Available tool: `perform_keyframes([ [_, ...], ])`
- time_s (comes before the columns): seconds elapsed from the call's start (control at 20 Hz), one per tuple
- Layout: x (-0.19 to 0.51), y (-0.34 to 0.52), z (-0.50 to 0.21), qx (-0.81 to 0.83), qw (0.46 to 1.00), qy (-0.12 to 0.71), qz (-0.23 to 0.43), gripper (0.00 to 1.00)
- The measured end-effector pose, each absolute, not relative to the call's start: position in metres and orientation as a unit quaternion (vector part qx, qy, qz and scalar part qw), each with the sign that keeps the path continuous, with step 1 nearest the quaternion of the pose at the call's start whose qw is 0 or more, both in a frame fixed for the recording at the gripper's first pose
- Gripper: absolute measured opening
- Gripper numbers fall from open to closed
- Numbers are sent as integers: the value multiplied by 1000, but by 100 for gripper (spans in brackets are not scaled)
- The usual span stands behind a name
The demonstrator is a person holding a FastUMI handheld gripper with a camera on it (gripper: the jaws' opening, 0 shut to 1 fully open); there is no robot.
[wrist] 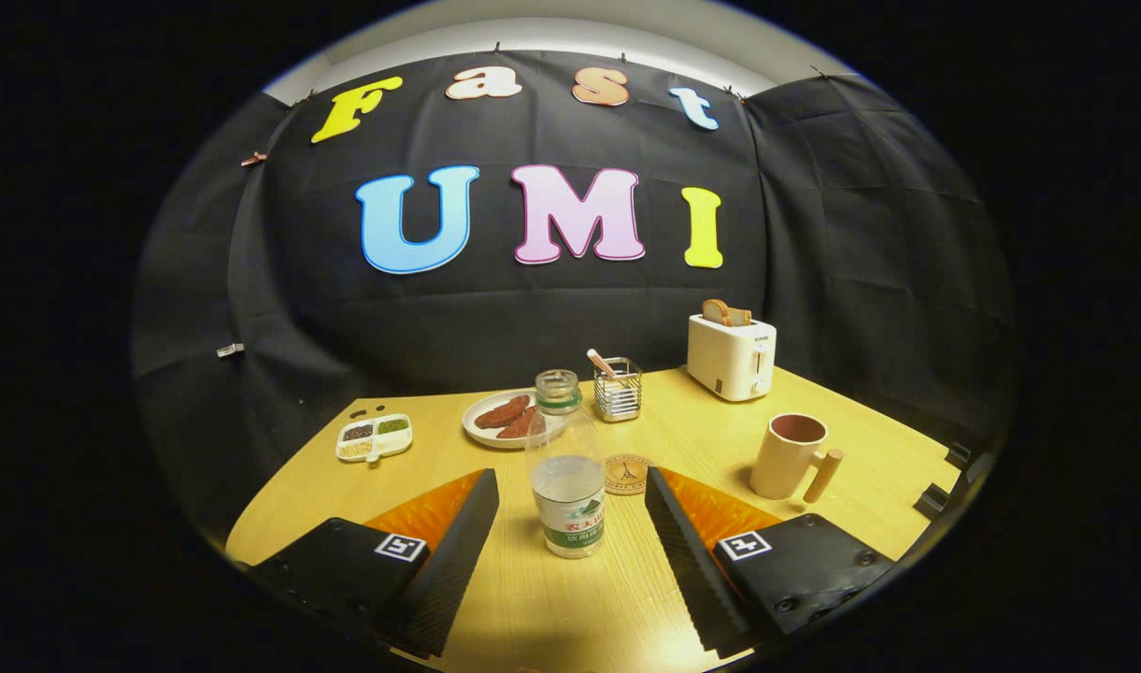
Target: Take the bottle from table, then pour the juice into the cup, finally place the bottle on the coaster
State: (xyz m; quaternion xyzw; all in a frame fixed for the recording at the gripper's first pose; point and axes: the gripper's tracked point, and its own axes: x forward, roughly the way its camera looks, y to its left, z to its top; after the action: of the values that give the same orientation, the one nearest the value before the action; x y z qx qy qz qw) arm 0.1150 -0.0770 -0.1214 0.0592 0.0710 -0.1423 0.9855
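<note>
Gripper [570, 523] gapes wide, fingers flanking the uncapped bottle [566, 467] (untouched) to clamp it; cup [788, 456] waits beyond.

I can see the bottle [565, 467] hiding part of the plate's [495, 420] rim and the near end of the brown food on it. It also covers one side of the coaster [627, 473]. My gripper's [570, 523] finger bases are cut off below. The table's [832, 411] near edge lies under them. The tray's [374, 436] contents are too small to tell.
</note>
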Motion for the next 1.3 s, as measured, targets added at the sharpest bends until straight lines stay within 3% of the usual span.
perform_keyframes([
  [1.3, 196, -96, -181, 26, 978, 100, -179, 99],
])
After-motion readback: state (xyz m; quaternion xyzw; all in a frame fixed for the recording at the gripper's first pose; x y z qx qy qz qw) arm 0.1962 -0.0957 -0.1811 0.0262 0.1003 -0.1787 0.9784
